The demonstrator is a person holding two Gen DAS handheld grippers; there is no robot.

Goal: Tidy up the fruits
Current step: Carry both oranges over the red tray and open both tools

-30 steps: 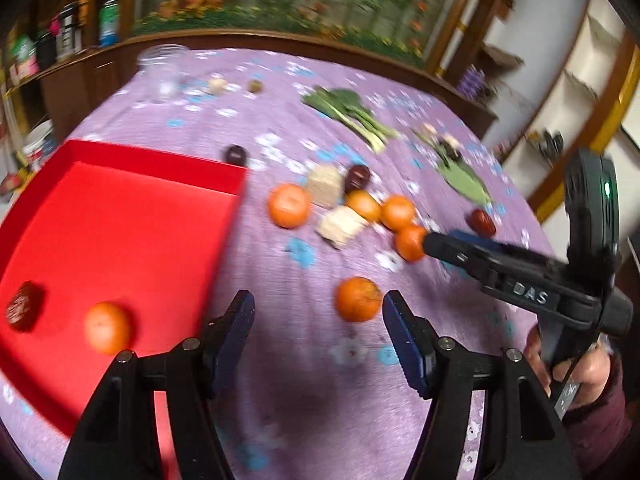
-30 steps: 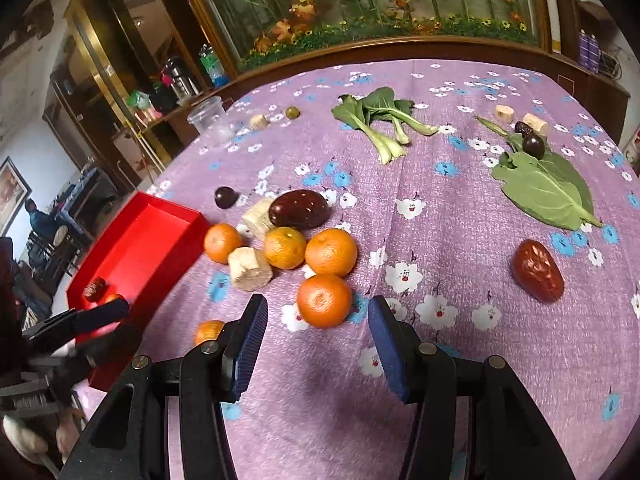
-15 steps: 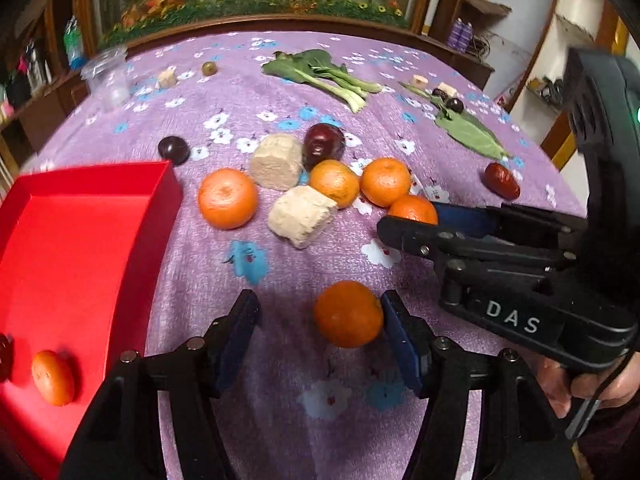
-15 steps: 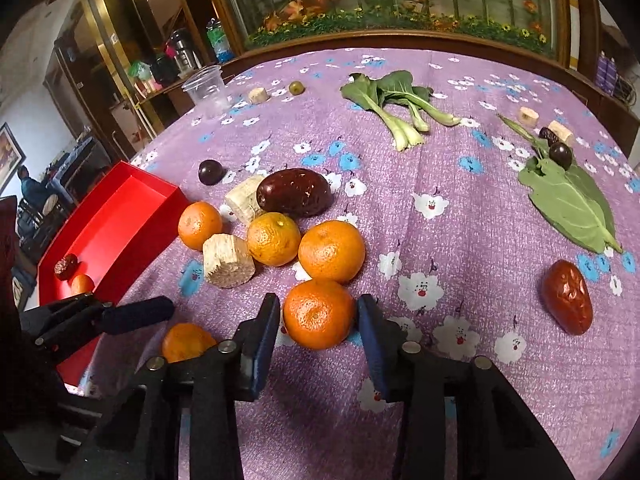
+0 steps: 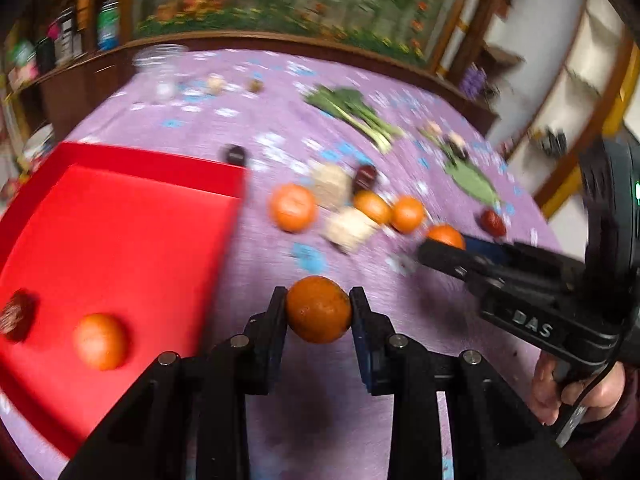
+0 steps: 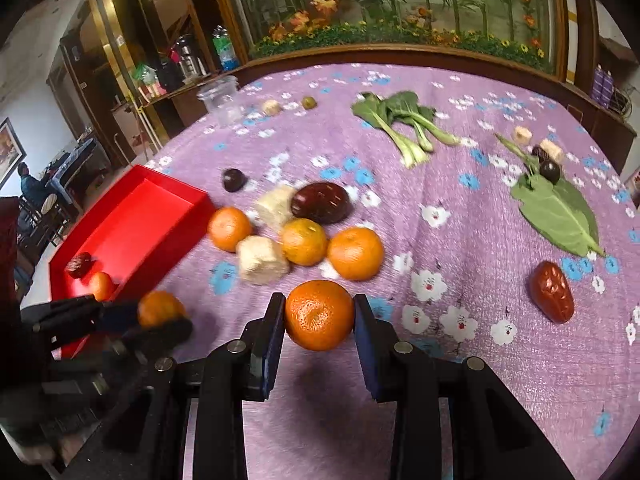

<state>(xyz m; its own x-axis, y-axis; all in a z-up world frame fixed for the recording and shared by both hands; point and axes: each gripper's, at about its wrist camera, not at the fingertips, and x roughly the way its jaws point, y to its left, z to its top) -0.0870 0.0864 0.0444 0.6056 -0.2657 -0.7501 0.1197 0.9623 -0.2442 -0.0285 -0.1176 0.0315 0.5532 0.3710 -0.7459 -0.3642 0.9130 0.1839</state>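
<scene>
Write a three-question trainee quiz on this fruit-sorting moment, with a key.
1. True or false: both grippers are shut on an orange.
2. What already lies in the red tray?
A. one orange and one red date
B. two plums
C. a green leaf
3. Fill in: the loose red date on the cloth lies nearest the ____ gripper.

Key:
1. True: left gripper holds the left orange; right gripper holds the right orange.
2. A
3. right

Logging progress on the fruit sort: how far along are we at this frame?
Done: one orange and one red date sit in the red tray.
In hand: the left gripper and the right gripper each clamp an orange.
Left: three oranges, a big dark fruit and another date on the cloth.
</scene>
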